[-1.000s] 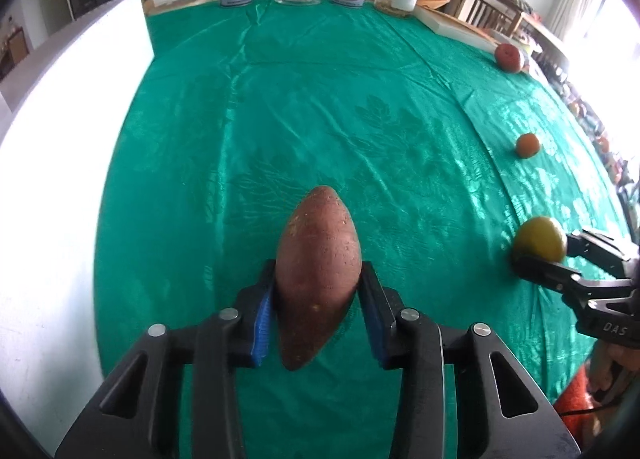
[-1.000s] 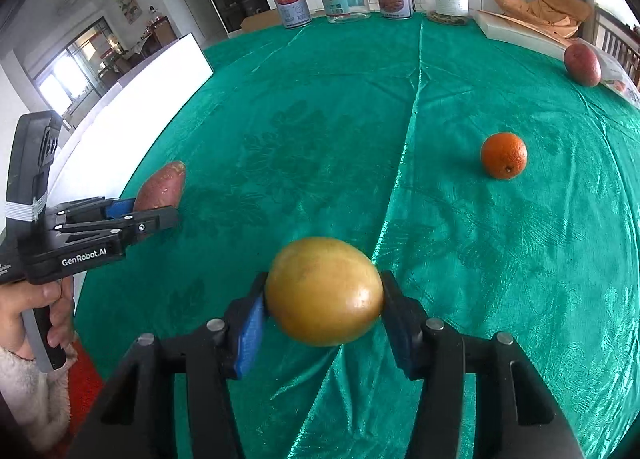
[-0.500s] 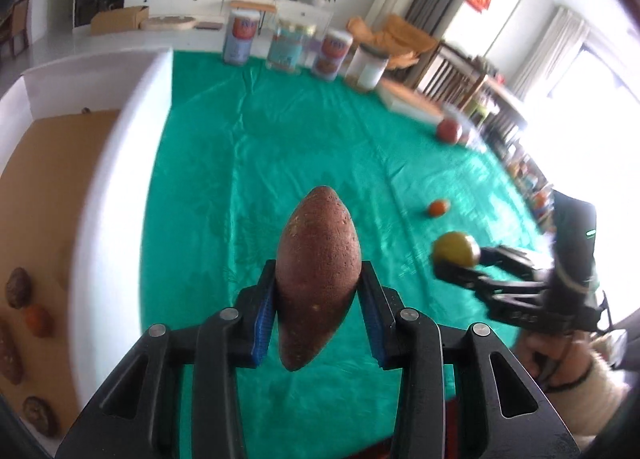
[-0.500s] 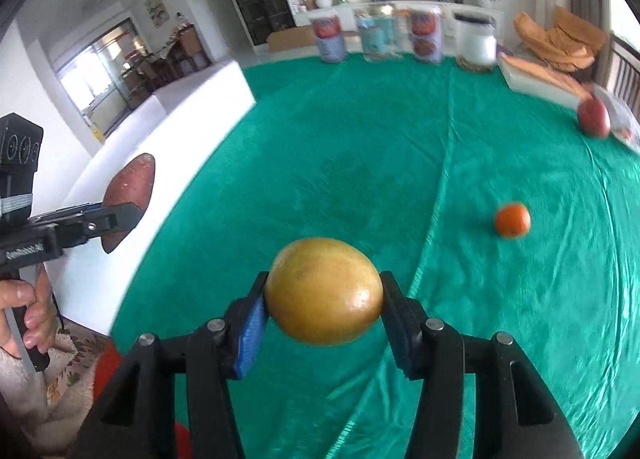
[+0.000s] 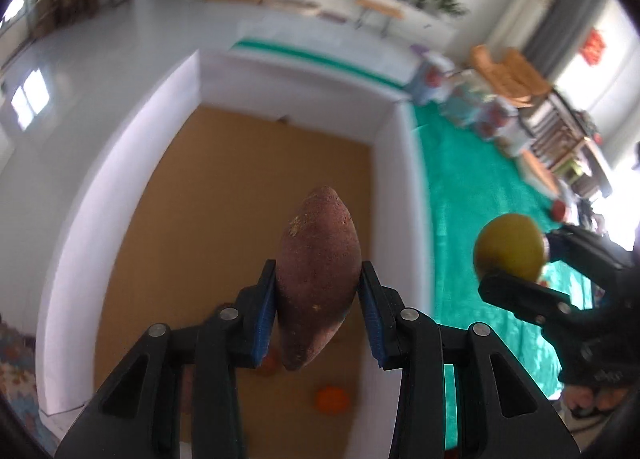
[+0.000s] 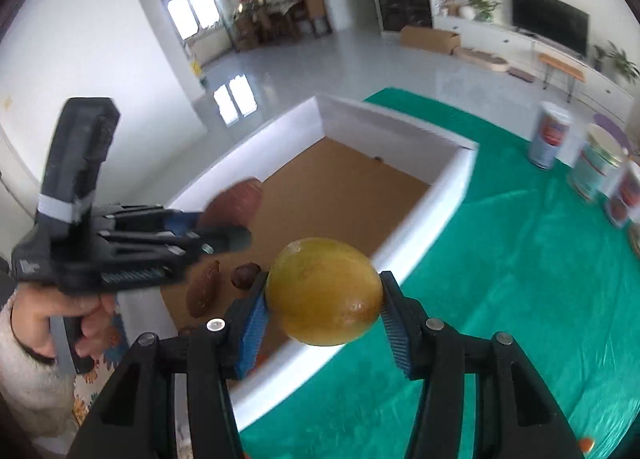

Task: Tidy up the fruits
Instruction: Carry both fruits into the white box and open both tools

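My left gripper [image 5: 318,315] is shut on a reddish-brown sweet potato [image 5: 318,275] and holds it in the air above the white-walled box [image 5: 384,163] with a brown floor. My right gripper [image 6: 322,315] is shut on a yellow-green round fruit [image 6: 324,291], held above the box's right wall [image 6: 420,215]. The right gripper with its fruit [image 5: 510,247] shows at the right of the left wrist view. The left gripper [image 6: 224,235] and its sweet potato [image 6: 236,207] show at the left of the right wrist view.
Inside the box lie an orange [image 5: 332,399], a long brown sweet potato [image 6: 204,289] and a small dark fruit [image 6: 245,276]. The green tablecloth [image 6: 520,279] spreads to the right, with cans and jars [image 6: 550,137] at its far edge.
Both grippers have swung left from over the green table to over the white box, each still holding its load. The box floor and the fruit in it have come into view.
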Demonstrator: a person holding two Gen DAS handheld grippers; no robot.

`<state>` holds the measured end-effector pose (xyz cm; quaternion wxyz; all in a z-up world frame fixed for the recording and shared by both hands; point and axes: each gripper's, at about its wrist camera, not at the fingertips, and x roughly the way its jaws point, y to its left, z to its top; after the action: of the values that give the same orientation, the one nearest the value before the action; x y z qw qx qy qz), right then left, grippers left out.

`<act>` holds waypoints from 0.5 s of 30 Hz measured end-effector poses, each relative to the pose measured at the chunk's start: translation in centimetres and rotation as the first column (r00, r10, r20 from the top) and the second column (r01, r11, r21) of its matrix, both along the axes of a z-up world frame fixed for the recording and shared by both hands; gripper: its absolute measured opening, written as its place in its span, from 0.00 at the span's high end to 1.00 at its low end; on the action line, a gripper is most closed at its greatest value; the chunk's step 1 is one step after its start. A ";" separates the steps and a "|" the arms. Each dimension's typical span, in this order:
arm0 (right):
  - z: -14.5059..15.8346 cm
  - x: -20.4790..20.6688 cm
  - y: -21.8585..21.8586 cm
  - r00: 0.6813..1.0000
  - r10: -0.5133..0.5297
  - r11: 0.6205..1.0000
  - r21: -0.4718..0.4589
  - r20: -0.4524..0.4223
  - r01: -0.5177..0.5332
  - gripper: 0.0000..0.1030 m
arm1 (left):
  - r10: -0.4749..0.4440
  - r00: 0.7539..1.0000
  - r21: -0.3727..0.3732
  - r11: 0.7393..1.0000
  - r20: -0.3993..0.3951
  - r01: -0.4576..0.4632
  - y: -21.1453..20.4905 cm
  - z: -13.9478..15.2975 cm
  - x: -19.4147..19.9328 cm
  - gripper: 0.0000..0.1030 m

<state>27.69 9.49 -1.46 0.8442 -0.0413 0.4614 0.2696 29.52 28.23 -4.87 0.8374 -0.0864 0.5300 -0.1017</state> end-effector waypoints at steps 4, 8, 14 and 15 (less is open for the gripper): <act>-4.0 4.4 6.4 0.995 0.038 0.985 -0.166 -0.091 -0.053 0.49 | 0.078 0.991 0.016 0.997 -0.109 -0.076 2.4 -4.5 2.8 0.62; -8.3 7.7 8.7 0.988 0.018 0.959 -0.275 -0.155 -0.061 0.49 | 0.116 0.979 0.033 0.993 -0.167 -0.113 3.5 -7.1 4.0 0.61; -11.5 9.7 9.9 0.980 -0.013 0.948 -0.315 -0.200 -0.052 0.48 | 0.169 0.964 0.074 0.985 -0.208 -0.156 4.3 -9.3 4.6 0.58; -11.7 9.9 9.8 0.980 -0.021 0.950 -0.309 -0.198 -0.042 0.48 | 0.186 0.961 0.084 0.981 -0.206 -0.172 4.2 -9.4 4.6 0.53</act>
<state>37.56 19.30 -13.12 0.7752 -0.1496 0.5801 0.2007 34.15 32.46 -14.25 0.7841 -0.1170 0.6096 0.0017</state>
